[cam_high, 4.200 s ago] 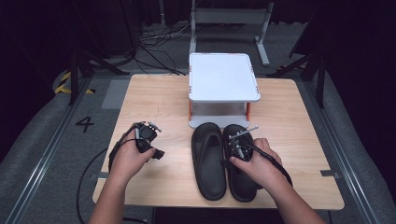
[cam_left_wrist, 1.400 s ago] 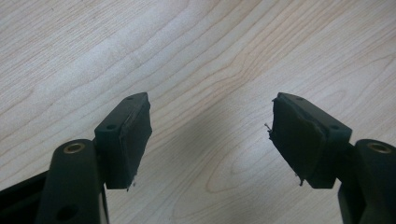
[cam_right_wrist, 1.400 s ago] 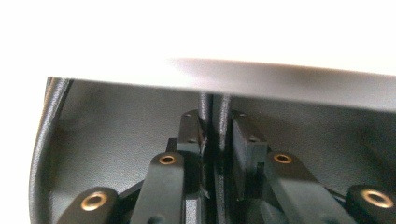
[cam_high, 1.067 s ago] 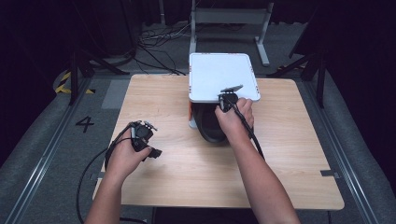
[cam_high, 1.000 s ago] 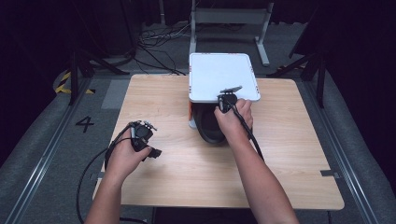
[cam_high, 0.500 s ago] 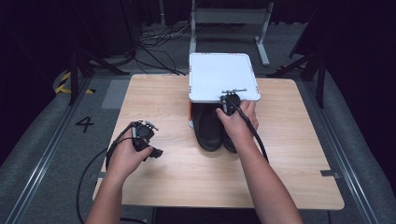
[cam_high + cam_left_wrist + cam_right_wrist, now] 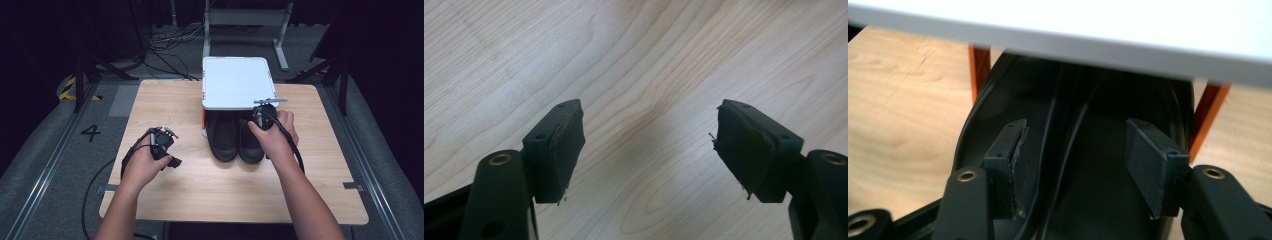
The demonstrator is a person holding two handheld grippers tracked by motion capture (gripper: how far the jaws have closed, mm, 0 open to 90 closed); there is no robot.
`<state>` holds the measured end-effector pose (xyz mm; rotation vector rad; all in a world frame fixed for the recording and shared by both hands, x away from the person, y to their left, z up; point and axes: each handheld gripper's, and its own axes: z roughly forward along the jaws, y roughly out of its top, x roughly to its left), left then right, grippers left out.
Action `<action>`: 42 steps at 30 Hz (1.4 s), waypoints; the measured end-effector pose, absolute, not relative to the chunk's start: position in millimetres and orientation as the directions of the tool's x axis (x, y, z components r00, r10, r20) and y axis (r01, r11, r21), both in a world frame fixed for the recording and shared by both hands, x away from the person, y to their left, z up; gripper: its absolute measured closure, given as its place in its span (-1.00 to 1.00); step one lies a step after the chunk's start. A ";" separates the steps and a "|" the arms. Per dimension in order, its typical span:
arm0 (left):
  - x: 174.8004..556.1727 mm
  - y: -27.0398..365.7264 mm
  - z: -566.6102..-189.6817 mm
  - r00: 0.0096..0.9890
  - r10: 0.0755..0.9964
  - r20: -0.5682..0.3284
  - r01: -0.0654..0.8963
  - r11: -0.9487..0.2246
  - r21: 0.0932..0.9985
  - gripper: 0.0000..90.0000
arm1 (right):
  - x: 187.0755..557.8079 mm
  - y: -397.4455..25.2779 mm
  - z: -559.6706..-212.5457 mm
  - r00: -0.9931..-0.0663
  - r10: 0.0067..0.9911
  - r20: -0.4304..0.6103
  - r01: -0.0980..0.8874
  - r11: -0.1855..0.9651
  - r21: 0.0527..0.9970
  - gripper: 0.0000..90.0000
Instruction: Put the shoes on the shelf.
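Slippers (image 7: 236, 137), a black pair, lie side by side half under the white shelf (image 7: 237, 83), toes in, heels toward the person. Right gripper (image 7: 1075, 165) hangs over their inner edges, jaws spread and holding nothing. Left gripper (image 7: 649, 150) rests apart above bare wooden table (image 7: 170, 100), jaws also wide. They look light, soft and bendy, likely rubbery; pinching one firm heel rim or sidewall seems safest.
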<state>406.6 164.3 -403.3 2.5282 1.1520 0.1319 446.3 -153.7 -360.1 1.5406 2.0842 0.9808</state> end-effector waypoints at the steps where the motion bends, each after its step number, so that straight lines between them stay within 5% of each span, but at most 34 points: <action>1: 406.6 161.3 -402.2 0.675 0.734 -0.073 0.703 -0.611 0.364 -0.39 | 441.4 -157.3 -359.4 -0.346 0.932 0.112 0.678 0.166 0.716 0.00; 6: 404.4 150.6 -400.2 0.688 0.720 -0.088 0.693 -0.617 0.373 -0.50 | 420.0 -171.1 -356.9 -0.372 0.920 0.121 0.674 0.178 0.717 0.00; 14: 396.1 123.7 -403.8 0.757 0.651 -0.061 0.627 -0.696 0.349 -0.39 | 387.9 -184.7 -367.5 -0.417 0.901 0.120 0.709 0.240 0.664 0.04; 19: 391.6 102.4 -408.7 0.759 0.646 -0.083 0.634 -0.703 0.323 0.01 | 373.9 -189.1 -382.0 -0.435 0.890 0.133 0.751 0.278 0.599 0.19; 36: 402.7 37.5 -431.3 0.753 0.646 -0.125 0.648 -0.695 0.311 0.75 | 378.3 -187.0 -427.1 -0.459 0.876 0.151 0.840 0.373 0.394 0.85; 42: 404.8 27.9 -440.7 0.740 0.658 -0.140 0.664 -0.680 0.311 0.79 | 382.5 -182.7 -434.0 -0.441 0.884 0.155 0.862 0.369 0.348 0.88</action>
